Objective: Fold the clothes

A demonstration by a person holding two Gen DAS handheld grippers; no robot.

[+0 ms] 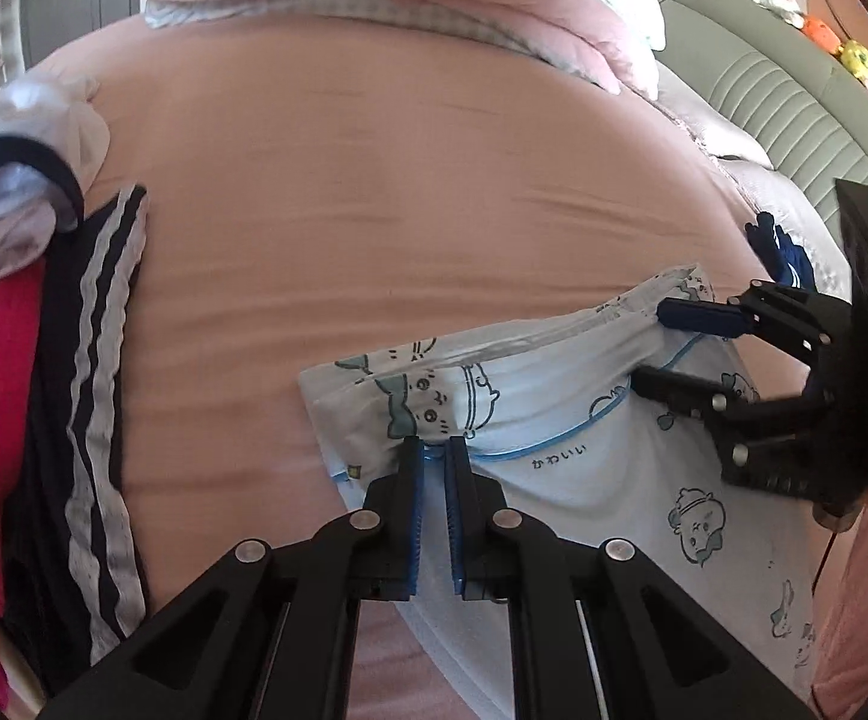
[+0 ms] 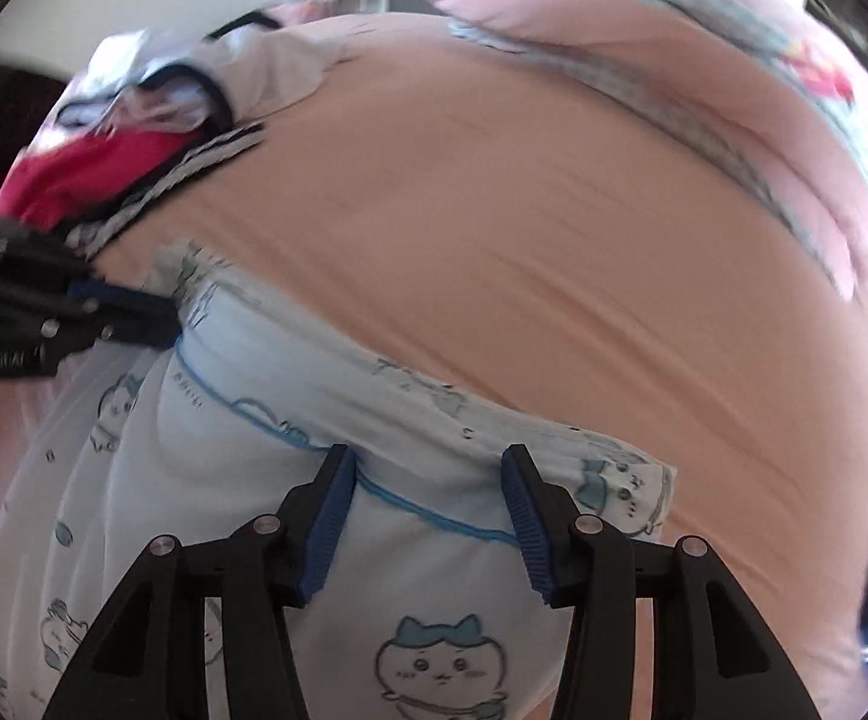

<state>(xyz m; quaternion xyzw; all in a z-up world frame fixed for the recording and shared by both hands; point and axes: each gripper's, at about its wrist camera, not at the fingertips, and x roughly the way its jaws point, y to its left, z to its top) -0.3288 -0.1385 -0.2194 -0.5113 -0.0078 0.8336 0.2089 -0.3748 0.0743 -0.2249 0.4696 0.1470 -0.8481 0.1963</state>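
Left wrist view has the left gripper [image 1: 434,450] pinched tight on the folded edge of the light blue cartoon-print garment [image 1: 584,480], which lies on the pink bedsheet [image 1: 374,210]. The right gripper [image 2: 428,462] is about half open, straddling that same edge without pressing it.

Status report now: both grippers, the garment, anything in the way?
Left gripper shut on light blue printed garment at its folded edge. Right gripper open, garment between its fingers. Pile of clothes off to the side on the bed, not in the way.
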